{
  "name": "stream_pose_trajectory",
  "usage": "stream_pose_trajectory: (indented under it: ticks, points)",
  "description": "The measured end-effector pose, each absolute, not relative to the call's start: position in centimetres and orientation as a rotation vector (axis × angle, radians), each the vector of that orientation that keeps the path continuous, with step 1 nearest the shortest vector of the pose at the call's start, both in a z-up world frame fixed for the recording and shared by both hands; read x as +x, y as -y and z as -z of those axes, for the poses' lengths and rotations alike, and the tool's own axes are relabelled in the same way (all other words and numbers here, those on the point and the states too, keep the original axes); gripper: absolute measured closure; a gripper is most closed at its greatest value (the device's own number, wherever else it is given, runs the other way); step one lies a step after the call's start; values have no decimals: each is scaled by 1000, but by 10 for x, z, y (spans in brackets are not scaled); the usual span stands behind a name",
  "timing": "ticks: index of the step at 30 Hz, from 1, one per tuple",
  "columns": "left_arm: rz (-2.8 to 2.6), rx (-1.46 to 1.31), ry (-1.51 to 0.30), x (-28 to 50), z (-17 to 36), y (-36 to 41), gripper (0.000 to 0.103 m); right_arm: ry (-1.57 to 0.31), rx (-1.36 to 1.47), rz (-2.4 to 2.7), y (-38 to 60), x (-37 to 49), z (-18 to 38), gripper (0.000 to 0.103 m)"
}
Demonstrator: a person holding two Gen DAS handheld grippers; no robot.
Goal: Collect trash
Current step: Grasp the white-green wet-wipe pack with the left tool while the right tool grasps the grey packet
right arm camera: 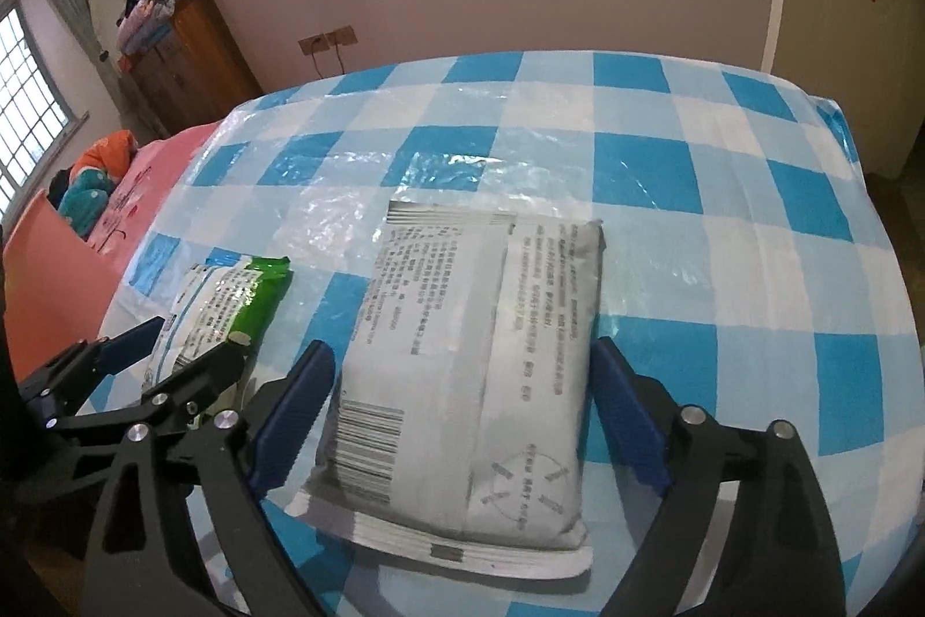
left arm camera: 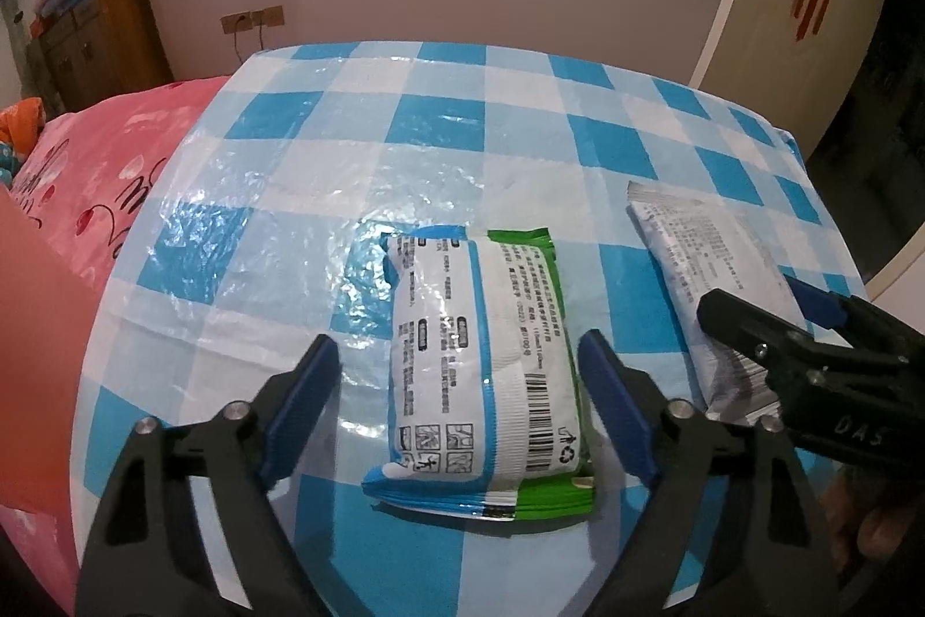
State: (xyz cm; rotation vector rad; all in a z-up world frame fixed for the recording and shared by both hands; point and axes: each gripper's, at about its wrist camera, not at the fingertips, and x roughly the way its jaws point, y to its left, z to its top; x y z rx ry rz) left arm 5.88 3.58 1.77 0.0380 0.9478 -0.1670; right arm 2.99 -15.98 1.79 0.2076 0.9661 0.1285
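Left gripper (left arm camera: 459, 362), black frame with blue finger pads: jaws spread wide, fingers angled forward and down, low over the surface. Left pad (left arm camera: 312, 385) and right pad (left arm camera: 613, 385) level with each other.

Right gripper (right arm camera: 462, 374), same build: jaws equally wide, same low forward pitch. The two grippers sit side by side, close together, each visible at the edge of the other's view.

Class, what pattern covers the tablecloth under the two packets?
The tablecloth has a blue-and-white check, seen best in the right wrist view.
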Motion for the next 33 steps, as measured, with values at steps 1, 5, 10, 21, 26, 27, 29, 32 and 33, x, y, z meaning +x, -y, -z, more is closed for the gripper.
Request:
stream_pose_trajectory:
  ticks: [1,5,10,21,26,27,29,32,33]
  points:
    - [163,39,-947,59,-17,-36,22,-966,199,-124,159,31,-18,14]
    - [157,39,-941,58,-17,-37,24,-964,183,-118,158,32,-17,13]
    - [149,41,-930,54,-17,-38,27,-964,125,-100,150,33,-15,13]
    - [153,14,-920,48,-21,-41,45,-949,4,-86,140,33,-11,20]
    - [161,0,-918,47,-22,-44,49,-941,8,-90,141,29,-11,25]
    - [162,0,-917,46,-22,-44,50,-940,8,-93,141,28,-12,25]
    - [165,-4,-915,45,-22,-45,50,-939,11,-103,141,25,-12,25]
    - [169,-7,-912,42,-24,-46,52,-937,19,-109,141,20,-13,26]
    - [171,-9,-912,41,-24,-47,53,-935,26,-110,142,18,-14,26]
